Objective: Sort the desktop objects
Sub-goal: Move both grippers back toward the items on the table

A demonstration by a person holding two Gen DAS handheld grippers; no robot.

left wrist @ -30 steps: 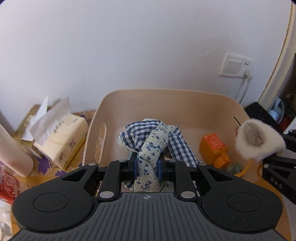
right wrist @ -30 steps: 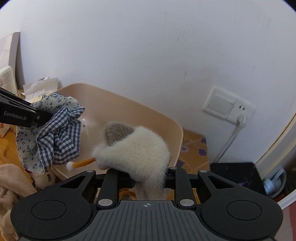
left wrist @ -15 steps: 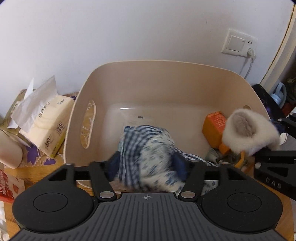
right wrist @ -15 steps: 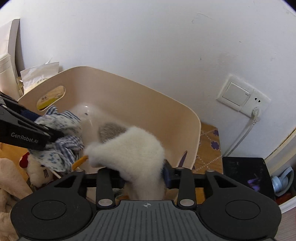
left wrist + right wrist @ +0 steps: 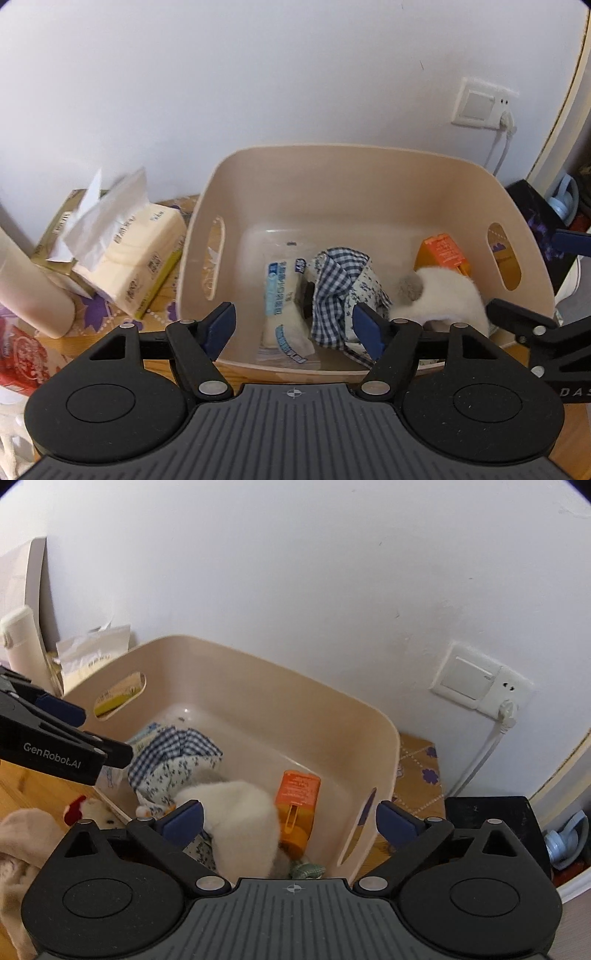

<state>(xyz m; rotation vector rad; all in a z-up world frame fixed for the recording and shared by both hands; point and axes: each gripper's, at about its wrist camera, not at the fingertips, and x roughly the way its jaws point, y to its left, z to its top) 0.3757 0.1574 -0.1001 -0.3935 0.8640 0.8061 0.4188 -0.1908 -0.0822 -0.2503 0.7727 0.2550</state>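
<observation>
White wall behind; beige bin point(image 5: 369, 155) holds cloth point(image 5: 340, 295), rims unobstructed.

Bin point(image 5: 354, 173): centre of the left wrist frame, against the wall point(image 5: 258, 74). In it, left to right: packet point(image 5: 284, 295) lying flat on the floor; cloth bundle point(image 5: 340, 295) just right of it, overlapping its edge; fluffy item point(image 5: 443, 295) at lower right; carton point(image 5: 443, 251) behind that, near the right wall. Tissue pack point(image 5: 140, 254): outside the bin, at frame left, on a box point(image 5: 55, 236). Wall socket point(image 5: 480, 107): upper right, behind and above the bin. Right wrist frame: plush toy point(image 5: 92, 808) outside the bin, at lower left.
</observation>
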